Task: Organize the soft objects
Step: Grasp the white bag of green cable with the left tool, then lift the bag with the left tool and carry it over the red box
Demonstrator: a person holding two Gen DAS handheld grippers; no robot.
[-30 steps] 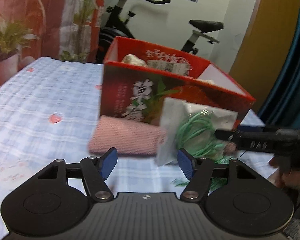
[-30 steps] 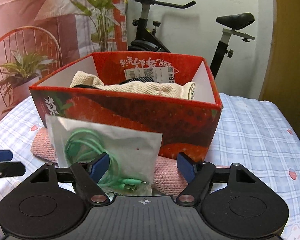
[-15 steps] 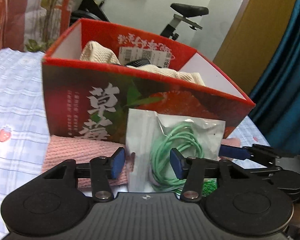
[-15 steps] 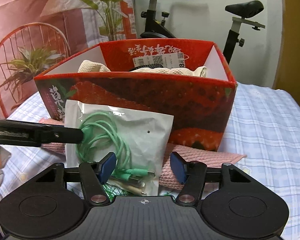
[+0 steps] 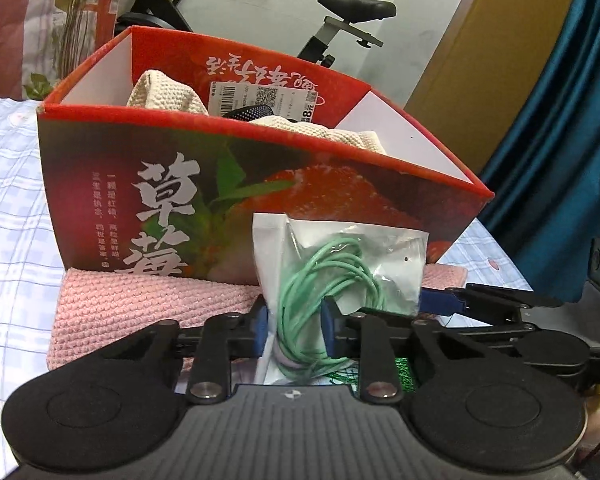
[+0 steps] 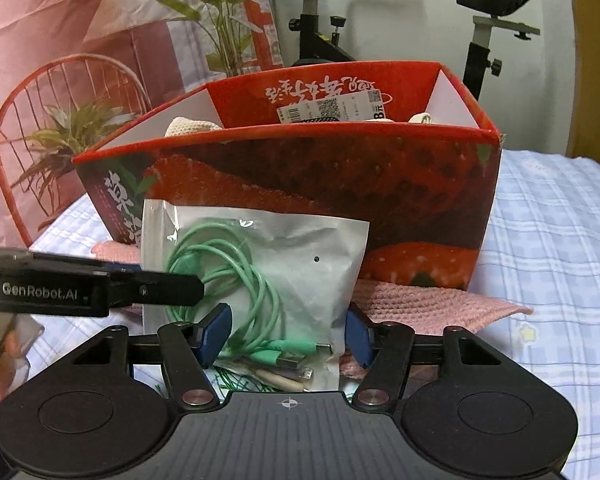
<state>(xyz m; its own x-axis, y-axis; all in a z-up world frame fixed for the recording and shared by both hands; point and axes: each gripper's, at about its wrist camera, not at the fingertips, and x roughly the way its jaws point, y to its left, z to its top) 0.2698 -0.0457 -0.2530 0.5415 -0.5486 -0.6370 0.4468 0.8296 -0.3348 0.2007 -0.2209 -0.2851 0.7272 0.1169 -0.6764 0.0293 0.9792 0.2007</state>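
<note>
A clear plastic bag with a coiled green cable (image 5: 332, 272) (image 6: 256, 272) stands upright against the front of a red strawberry-print box (image 5: 180, 184) (image 6: 400, 184). My left gripper (image 5: 294, 326) is shut on the bag's left part, blue pads pinching it. My right gripper (image 6: 286, 338) is open, its pads either side of the bag's lower edge. A pink knitted cloth (image 5: 140, 308) (image 6: 428, 304) lies under the box front. Cream knitted cloth (image 5: 168, 92) and a black item lie inside the box.
The box stands on a blue-checked strawberry-print sheet (image 5: 12, 216) (image 6: 556, 240). An exercise bike (image 6: 340, 20) and potted plants (image 6: 68, 140) stand behind. Green netting (image 5: 404, 376) lies under the bag. A blue curtain (image 5: 560, 120) hangs at right.
My left gripper moved in toward the bag and closed on its left part. My right gripper stayed open around the bag's bottom and opened slightly wider.
</note>
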